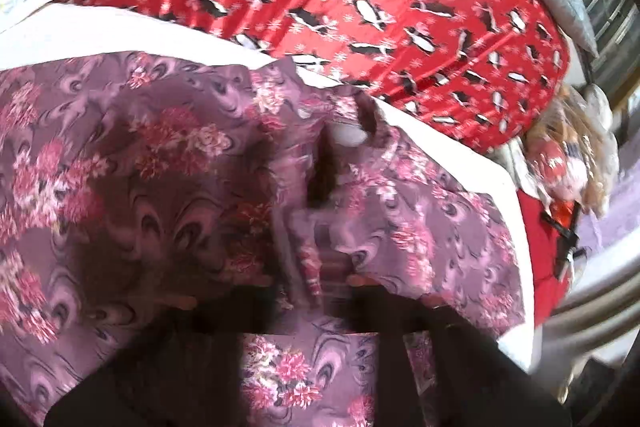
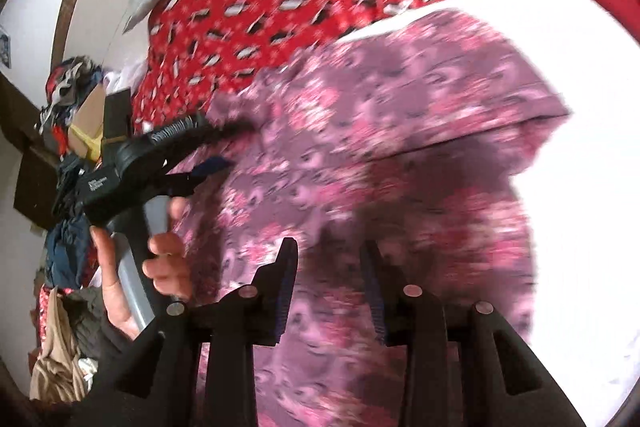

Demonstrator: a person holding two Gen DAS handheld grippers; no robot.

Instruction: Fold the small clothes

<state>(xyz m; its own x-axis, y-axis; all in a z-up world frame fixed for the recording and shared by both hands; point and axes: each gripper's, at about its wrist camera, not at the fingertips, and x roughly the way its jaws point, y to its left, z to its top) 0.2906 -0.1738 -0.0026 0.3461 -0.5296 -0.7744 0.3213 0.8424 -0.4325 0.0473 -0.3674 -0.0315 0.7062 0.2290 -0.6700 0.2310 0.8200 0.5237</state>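
left gripper [image 2: 224,143] pinching floral garment [image 2: 380,147] | right gripper [image 2: 330,287] spread, empty | risk: one-sided pull skews fold

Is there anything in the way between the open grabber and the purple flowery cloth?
No, nothing visible is in the way. The right gripper hangs open right above the purple flowery cloth, with only air between them. The left gripper is off to the side at the cloth's edge; the blur hides whether it is pinching it.
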